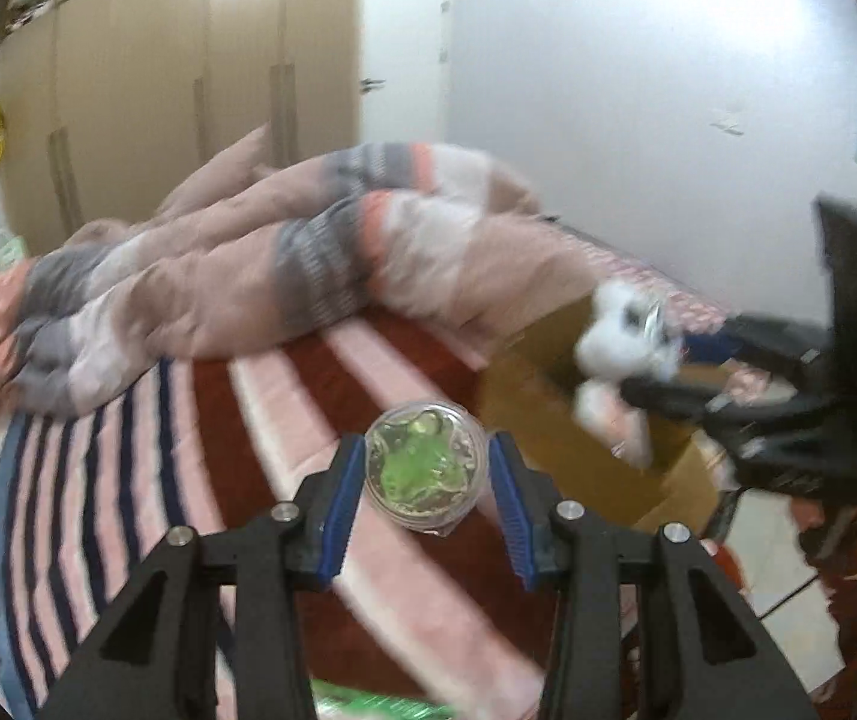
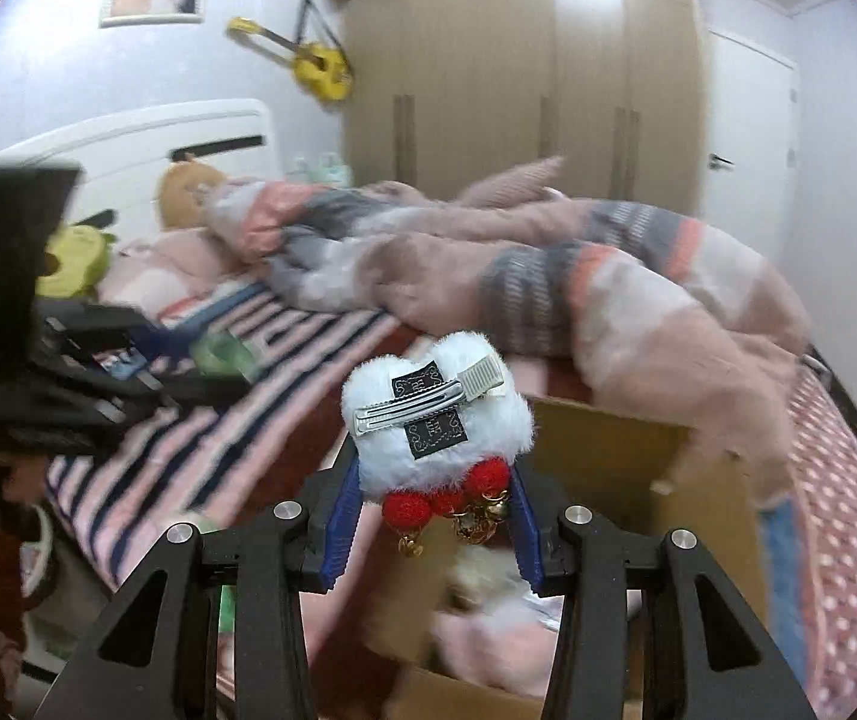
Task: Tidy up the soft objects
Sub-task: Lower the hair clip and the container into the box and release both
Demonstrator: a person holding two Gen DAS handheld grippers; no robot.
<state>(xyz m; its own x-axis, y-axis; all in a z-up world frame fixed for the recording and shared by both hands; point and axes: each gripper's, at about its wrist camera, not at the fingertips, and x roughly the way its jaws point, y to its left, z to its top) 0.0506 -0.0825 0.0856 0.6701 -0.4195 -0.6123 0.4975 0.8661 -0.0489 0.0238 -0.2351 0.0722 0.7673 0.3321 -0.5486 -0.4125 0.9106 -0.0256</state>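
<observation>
Left wrist view: left gripper (image 1: pixel 425 483) clenched on a round clear tub of green slime (image 1: pixel 425 465) at lower centre, blue pads (image 1: pixel 344 507) pressing both sides, above the striped bedsheet (image 1: pixel 128 462). At right, open cardboard box (image 1: pixel 548 384) against the bed edge; right gripper (image 1: pixel 626 381) seen from outside, carrying a white plush hair clip (image 1: pixel 620 342) over the box. Crumpled pink and grey quilt (image 1: pixel 236 276) across centre frame.

Right wrist view: right gripper (image 2: pixel 434 501) grasping the white plush hair clip (image 2: pixel 434 414) at centre, red pompoms (image 2: pixel 446 495) and small gold bells (image 2: pixel 479 519) hanging beneath, metal clip (image 2: pixel 410 405) across the fur. Cardboard box (image 2: pixel 608 450) directly behind and below, pink soft items (image 2: pixel 488 642) already inside. Left gripper (image 2: pixel 218 360) at left edge, blurred.

Step judged in hand: both items lifted clear, in carriage toward the box. Next move calls for lowering each gripper over the box opening before release, right first as the nearer.

Writing: two black woven labels (image 2: pixel 413 384) on the plush, apparently reading "THE", remainder illegible. Script at lower left of the sheet too blurred to read.
</observation>
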